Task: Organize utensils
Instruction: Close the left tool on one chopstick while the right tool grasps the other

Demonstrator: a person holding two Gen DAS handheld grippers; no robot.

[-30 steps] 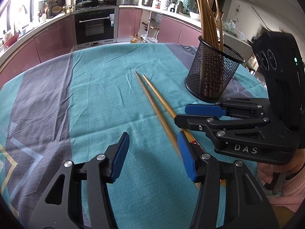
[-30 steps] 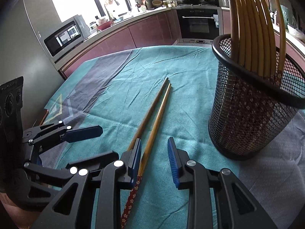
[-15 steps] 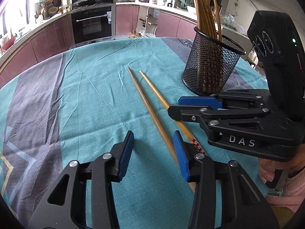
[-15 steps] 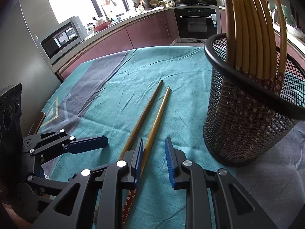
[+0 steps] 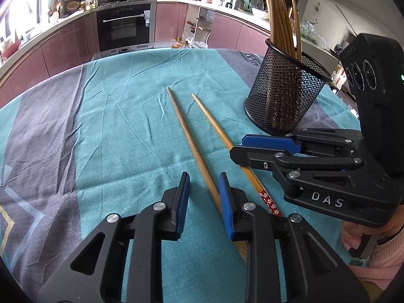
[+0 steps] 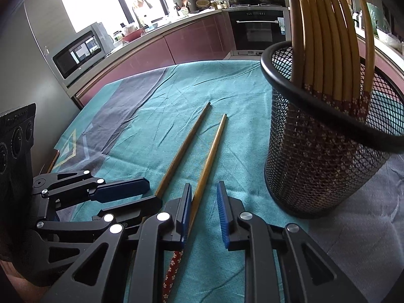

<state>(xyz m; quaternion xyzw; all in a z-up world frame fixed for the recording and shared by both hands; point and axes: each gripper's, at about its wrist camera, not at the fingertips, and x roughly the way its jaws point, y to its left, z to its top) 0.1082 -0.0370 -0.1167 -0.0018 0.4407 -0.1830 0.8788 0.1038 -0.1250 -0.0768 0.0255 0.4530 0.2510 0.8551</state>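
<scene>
Left tongs point(image 5: 202, 197) closing, narrow gap astride darker chopstick point(image 5: 188, 136), unpinched | right tongs point(image 6: 203, 209) likewise over paler chopstick point(image 6: 209, 156) | both mid-bench beside mesh holder point(image 6: 325, 156) | risk: off-centre pinch rolls stick away.

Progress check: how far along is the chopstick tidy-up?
Done: several chopsticks stand in the mesh holder. In hand: left tool straddles the darker chopstick, right tool the floral-ended chopstick; jaws just closing, neither pinched yet. Left: grip both, drop them in the holder.
</scene>
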